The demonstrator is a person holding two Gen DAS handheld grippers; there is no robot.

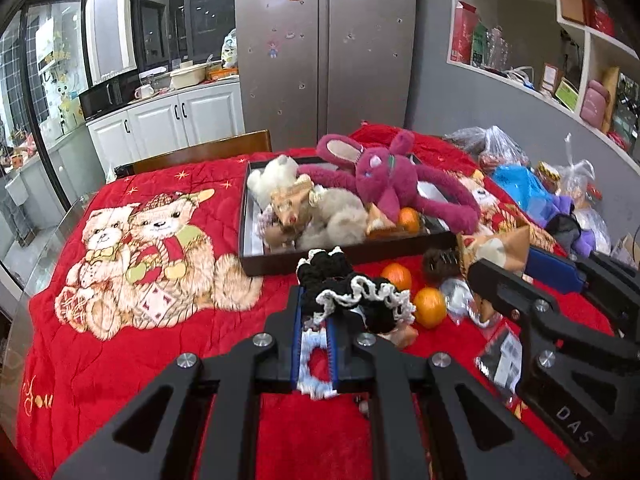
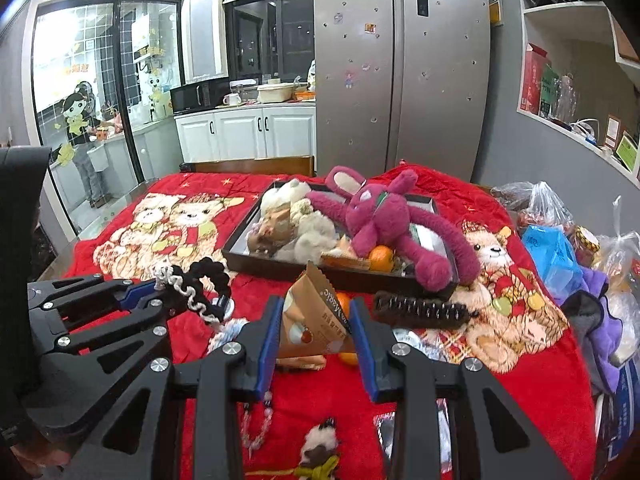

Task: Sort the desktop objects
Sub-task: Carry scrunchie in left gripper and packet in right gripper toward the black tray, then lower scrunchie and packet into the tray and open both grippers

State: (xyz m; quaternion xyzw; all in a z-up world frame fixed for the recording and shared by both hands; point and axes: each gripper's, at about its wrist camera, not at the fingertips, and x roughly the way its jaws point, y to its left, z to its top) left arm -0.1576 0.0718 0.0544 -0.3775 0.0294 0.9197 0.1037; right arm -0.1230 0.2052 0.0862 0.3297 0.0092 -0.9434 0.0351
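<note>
My left gripper [image 1: 316, 312] is shut on a black scrunchie with white lace trim [image 1: 352, 296] and holds it above the red blanket; it also shows in the right wrist view [image 2: 192, 284]. My right gripper [image 2: 316, 316] is shut on a tan triangular snack packet [image 2: 316, 320], also in the left wrist view [image 1: 496, 252]. A dark tray [image 1: 276, 260] ahead holds a magenta plush rabbit [image 1: 384, 184], pale plush toys [image 1: 280, 180], a packet and an orange [image 1: 409, 218]. Two oranges [image 1: 430, 306] lie in front of the tray.
A brown hair claw [image 2: 420, 310] lies on the blanket by the tray. Plastic bags [image 2: 556, 248] and purple cloth [image 2: 600, 320] crowd the right side. A bead bracelet [image 2: 256, 428] and a small plush [image 2: 320, 444] lie near me. A fridge [image 1: 328, 40] stands behind.
</note>
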